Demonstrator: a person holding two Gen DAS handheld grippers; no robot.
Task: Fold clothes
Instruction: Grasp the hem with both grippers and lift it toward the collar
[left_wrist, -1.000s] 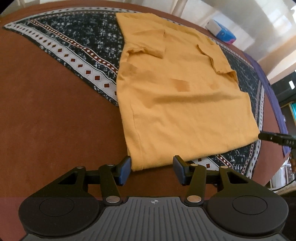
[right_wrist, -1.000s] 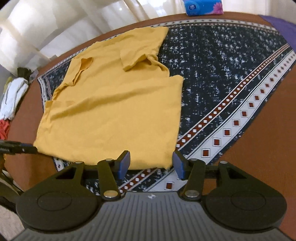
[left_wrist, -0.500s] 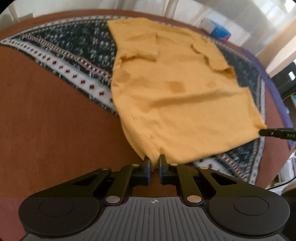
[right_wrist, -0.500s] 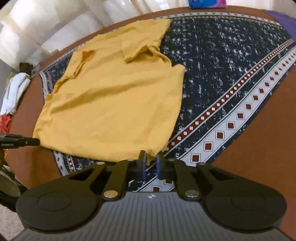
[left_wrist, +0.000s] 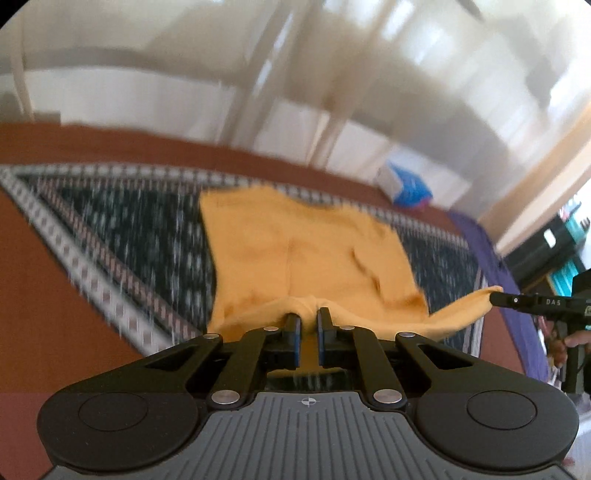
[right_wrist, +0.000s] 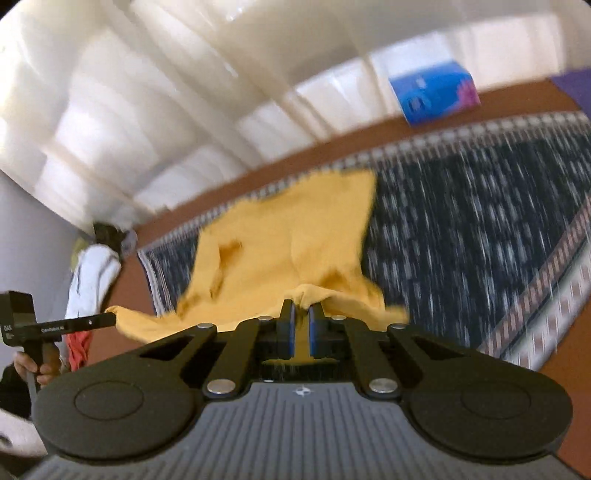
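Observation:
A yellow T-shirt lies on a dark patterned cloth, its near hem lifted off the surface. My left gripper is shut on one bottom corner of the hem. My right gripper is shut on the other bottom corner; the yellow T-shirt stretches away from it. In the left wrist view the right gripper shows at the right, pinching the hem. In the right wrist view the left gripper shows at the left, pinching the hem. Both views are motion-blurred.
The patterned cloth covers a brown surface. A blue tissue box stands at the far edge, also seen in the left wrist view. A pile of white and red clothes lies at the far left. White curtains hang behind.
Both grippers, which closed on the hem corners half a second ago, have risen and tilted up, lifting the T-shirt's bottom edge off the cloth.

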